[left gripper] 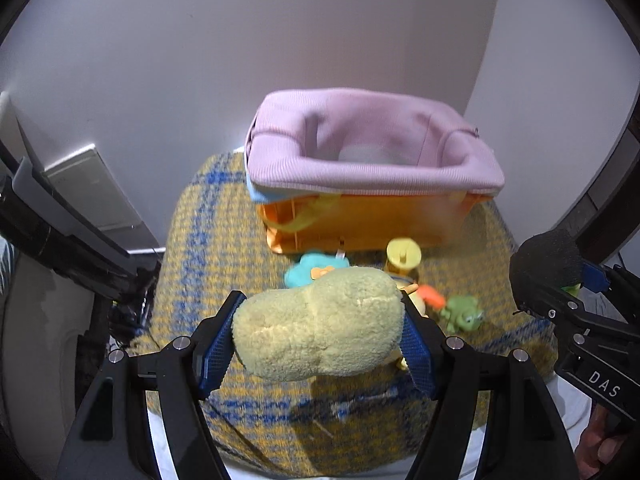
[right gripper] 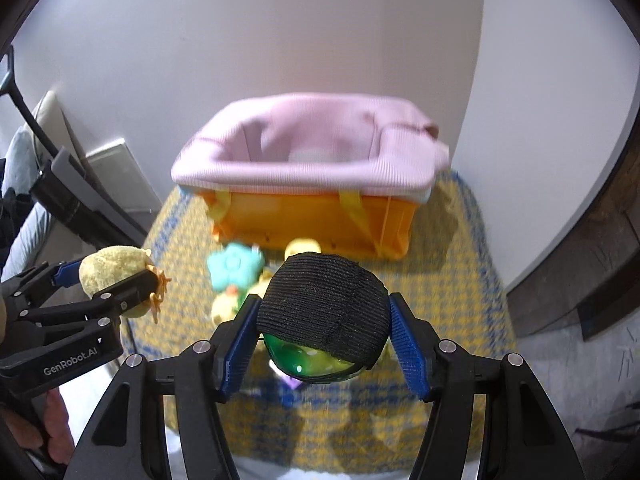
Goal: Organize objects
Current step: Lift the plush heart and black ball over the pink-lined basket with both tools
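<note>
My left gripper (left gripper: 320, 332) is shut on a pale yellow plush toy (left gripper: 320, 324) and holds it above the cloth; it also shows in the right wrist view (right gripper: 112, 276). My right gripper (right gripper: 324, 332) is shut on a green toy with a black knitted cap (right gripper: 324, 312), held above the cloth; the cap shows at the right of the left wrist view (left gripper: 546, 268). An orange bin (left gripper: 380, 220) lined with pink fabric (left gripper: 372, 148) stands open at the back, also in the right wrist view (right gripper: 316, 220).
On the yellow and blue checked cloth (left gripper: 192, 280) in front of the bin lie a teal plush flower (left gripper: 312, 272), a yellow cup-like toy (left gripper: 403, 256), an orange piece (left gripper: 432, 296) and a small green frog (left gripper: 464, 312). White walls stand behind. Dark furniture is at the left.
</note>
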Action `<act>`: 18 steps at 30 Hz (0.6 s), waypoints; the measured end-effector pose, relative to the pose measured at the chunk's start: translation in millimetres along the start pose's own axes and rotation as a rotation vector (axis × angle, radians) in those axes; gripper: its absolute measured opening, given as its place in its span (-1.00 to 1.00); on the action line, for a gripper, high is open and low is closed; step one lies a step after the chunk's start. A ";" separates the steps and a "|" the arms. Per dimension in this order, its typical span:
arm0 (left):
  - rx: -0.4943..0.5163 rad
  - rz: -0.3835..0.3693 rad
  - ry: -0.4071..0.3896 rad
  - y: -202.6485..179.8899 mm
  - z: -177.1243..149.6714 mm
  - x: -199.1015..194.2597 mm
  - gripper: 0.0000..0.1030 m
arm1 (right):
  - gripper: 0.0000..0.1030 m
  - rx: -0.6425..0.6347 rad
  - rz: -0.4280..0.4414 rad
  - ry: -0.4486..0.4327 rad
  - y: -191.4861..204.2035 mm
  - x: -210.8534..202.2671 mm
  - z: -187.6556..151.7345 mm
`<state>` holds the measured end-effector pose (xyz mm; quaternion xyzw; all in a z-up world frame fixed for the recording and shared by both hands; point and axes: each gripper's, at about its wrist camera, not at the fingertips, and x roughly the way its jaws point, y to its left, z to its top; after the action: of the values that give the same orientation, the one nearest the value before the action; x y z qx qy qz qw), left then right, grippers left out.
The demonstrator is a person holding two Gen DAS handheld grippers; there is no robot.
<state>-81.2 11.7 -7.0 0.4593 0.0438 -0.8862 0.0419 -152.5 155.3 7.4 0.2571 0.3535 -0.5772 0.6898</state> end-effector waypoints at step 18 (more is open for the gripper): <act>0.026 0.018 -0.161 -7.4 99.7 -2.5 0.40 | 0.21 -0.013 -0.037 -0.148 -15.5 -4.5 91.7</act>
<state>-161.4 7.5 52.7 0.3875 0.0245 -0.9203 0.0475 -150.5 85.0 68.4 0.2025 0.3099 -0.6051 0.7048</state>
